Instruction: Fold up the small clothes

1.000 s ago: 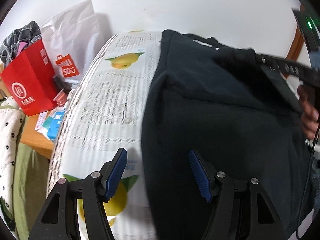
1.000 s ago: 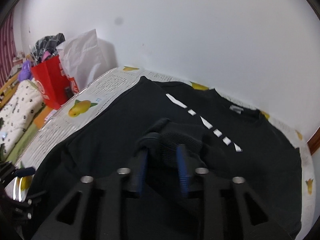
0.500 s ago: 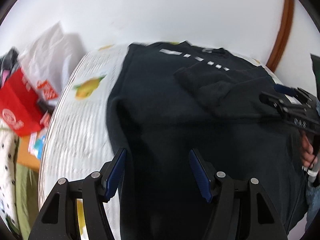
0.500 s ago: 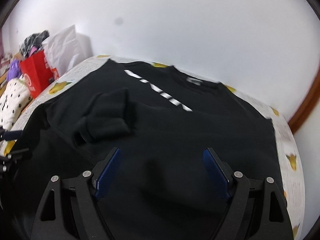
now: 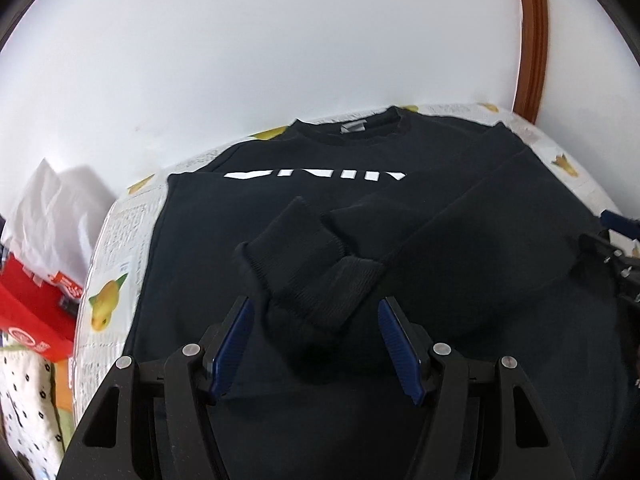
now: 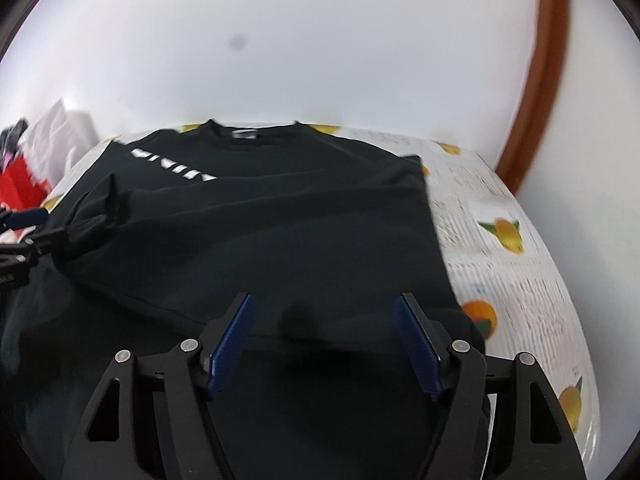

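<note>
A black sweatshirt (image 5: 460,264) with a white print lies flat on the table, collar toward the wall. Both sleeves are folded in over the body, and their ribbed cuffs (image 5: 320,264) cross near the middle. My left gripper (image 5: 314,340) is open and empty, low over the near left part, just short of the cuffs. My right gripper (image 6: 324,340) is open and empty over the sweatshirt's (image 6: 280,220) near right part, close to its right edge. The left gripper's fingertip (image 6: 24,218) shows at the far left of the right wrist view.
The table wears a white cloth with a lemon and text print (image 5: 108,300) (image 6: 508,236). A white wall stands close behind. Left of the table are a red shopping bag (image 5: 32,312) and a white bag (image 5: 52,216). A brown frame (image 6: 536,92) rises at the right.
My right gripper has let go of the sleeve cuff, opened, and swung to the right side of the sweatshirt. My left gripper has swung from the left edge toward the middle.
</note>
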Available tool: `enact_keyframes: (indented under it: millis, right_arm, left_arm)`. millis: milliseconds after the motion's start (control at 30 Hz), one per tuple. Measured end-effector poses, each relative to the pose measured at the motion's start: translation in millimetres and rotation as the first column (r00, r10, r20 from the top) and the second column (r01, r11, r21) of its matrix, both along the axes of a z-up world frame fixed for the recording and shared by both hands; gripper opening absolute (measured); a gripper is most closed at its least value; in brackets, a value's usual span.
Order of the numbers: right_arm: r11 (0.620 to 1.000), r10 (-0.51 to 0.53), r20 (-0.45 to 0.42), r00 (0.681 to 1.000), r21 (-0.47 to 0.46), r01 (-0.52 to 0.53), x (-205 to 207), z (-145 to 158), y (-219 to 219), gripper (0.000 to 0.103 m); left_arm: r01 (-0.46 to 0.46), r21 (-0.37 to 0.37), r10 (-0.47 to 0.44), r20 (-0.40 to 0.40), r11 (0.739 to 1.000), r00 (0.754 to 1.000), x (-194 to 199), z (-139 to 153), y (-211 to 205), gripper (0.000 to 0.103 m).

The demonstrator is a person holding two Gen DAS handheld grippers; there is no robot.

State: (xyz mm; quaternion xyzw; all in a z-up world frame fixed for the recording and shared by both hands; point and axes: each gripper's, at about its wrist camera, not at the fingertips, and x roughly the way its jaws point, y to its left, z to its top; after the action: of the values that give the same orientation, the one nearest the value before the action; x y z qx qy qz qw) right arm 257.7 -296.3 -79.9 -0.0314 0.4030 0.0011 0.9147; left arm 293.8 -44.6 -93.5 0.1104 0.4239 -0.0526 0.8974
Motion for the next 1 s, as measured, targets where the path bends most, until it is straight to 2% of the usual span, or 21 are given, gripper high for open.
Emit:
enact_keyframes:
  millis: [167,333,367,400,467,533,567,700,767,867,933,1000]
  right_arm:
    - [0.998,-0.034,-0.014,0.999,0.045,0.034,3.7,-11.1,-16.2,0.066]
    - [0.997,-0.041,-0.027,0.999,0.058,0.043,6.4,-20.5,-22.0,0.064]
    - [0.997,-0.043,-0.028,0.999,0.057,0.044,7.0,-21.4,-22.1,0.064]
    - [0.997,-0.044,-0.029,0.999,0.055,0.046,7.7,-22.2,-21.8,0.064]
    - [0.998,-0.046,-0.031,0.998,0.047,0.048,8.9,-24.0,-21.0,0.064]
    - [0.998,-0.049,-0.035,0.998,0.037,0.05,10.1,-25.6,-20.3,0.064]
    - [0.998,-0.049,-0.036,0.998,0.035,0.05,10.5,-25.2,-20.3,0.064]
    - [0.998,-0.052,-0.038,0.998,0.015,0.053,11.6,-23.3,-17.6,0.063]
    - [0.999,-0.054,-0.041,0.998,0.006,0.054,12.4,-22.3,-17.0,0.063]
    - [0.998,-0.061,-0.042,0.997,-0.012,0.06,11.6,-19.9,-17.5,0.063]
    - [0.997,-0.071,-0.045,0.996,-0.015,0.07,11.0,-18.1,-19.2,0.063]
    - [0.997,-0.081,-0.05,0.995,-0.019,0.08,11.2,-17.1,-20.6,0.063]
  left_arm:
    - [-0.001,0.023,0.002,-0.022,1.0,1.0,9.4,-15.5,-13.4,0.062]
    - [-0.012,0.101,0.012,0.002,0.995,1.0,13.1,-27.7,-21.7,0.06]
    - [-0.022,0.117,0.021,0.01,0.993,1.0,13.4,-29.0,-21.7,0.051]
    - [-0.038,0.139,0.036,0.019,0.989,0.999,14.4,-30.5,-21.3,0.037]
    - [-0.058,0.151,0.053,0.032,0.987,0.998,16.8,-29.9,-15.2,0.028]
    - [-0.059,0.105,0.055,0.048,0.993,0.997,15.5,-21.0,-4.2,0.011]
    - [-0.07,0.08,0.065,0.063,0.994,0.996,14.6,-14.7,2.9,0.01]
    - [-0.156,-0.016,0.157,0.098,0.988,0.983,8.3,5.9,49.9,0.01]
    - [-0.194,-0.096,0.2,0.061,0.976,0.978,6.7,5.8,80.7,0.012]
    - [-0.242,-0.222,0.241,-0.029,0.945,0.97,0.9,-3.3,121.4,0.023]
    - [-0.298,-0.24,0.293,-0.056,0.924,0.954,-7.2,-11.5,141.5,0.025]
    - [-0.318,-0.233,0.312,-0.061,0.919,0.948,-15.2,-17.3,152.1,0.024]
